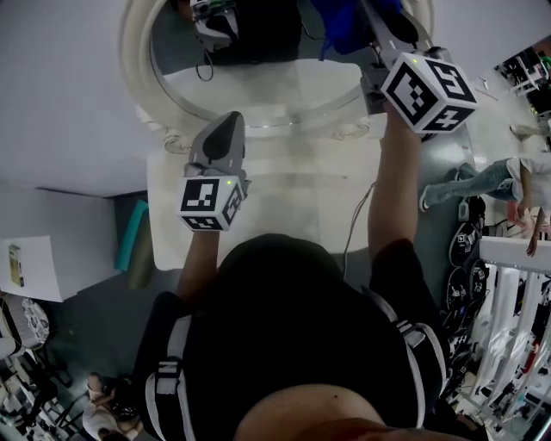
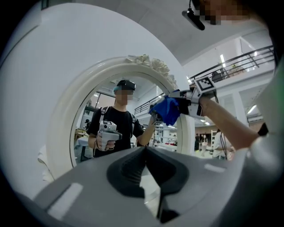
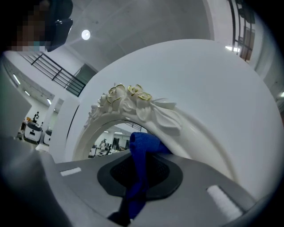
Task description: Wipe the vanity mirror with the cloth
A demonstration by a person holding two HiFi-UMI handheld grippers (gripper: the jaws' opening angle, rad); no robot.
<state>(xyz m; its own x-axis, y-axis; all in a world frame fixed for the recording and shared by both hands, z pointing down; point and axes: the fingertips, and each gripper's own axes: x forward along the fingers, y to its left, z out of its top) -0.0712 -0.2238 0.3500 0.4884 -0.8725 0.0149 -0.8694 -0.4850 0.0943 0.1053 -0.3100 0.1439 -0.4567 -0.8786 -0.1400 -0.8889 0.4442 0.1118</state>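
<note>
Dark hair and black-shirted shoulders of the person (image 1: 301,327) filled the bottom of the head view, with both arms reaching out over a white table (image 1: 284,194) to the vanity mirror (image 1: 142,69) standing at its far edge. The left gripper (image 1: 227,122) hung low near the base of the mirror, while the right gripper (image 1: 379,30) was up at the mirror's right side with the blue cloth (image 1: 343,24) bunched at its tip. From the left gripper view, the left gripper (image 2: 145,151) had its jaws pinched together on nothing, pointed at the glass, and you could see the cloth (image 2: 167,110) at the upper right inner edge of the frame (image 2: 62,119), with the right gripper (image 2: 190,101) behind it. Over in the right gripper view, the right gripper (image 3: 137,166) was clamped on the cloth (image 3: 141,148), a soft crumpled wad sticking out past the jaws toward the rose trim (image 3: 131,99) on top. Couldn't tell if it was actually touching the glass. My take: only the fabric should meet the mirror, never the hard jaw tips, with light overlapping sweeps from the top down. That mirror looked tall and freestanding, so pressing hard might tip it; the idle gripper could steady the base.
</note>
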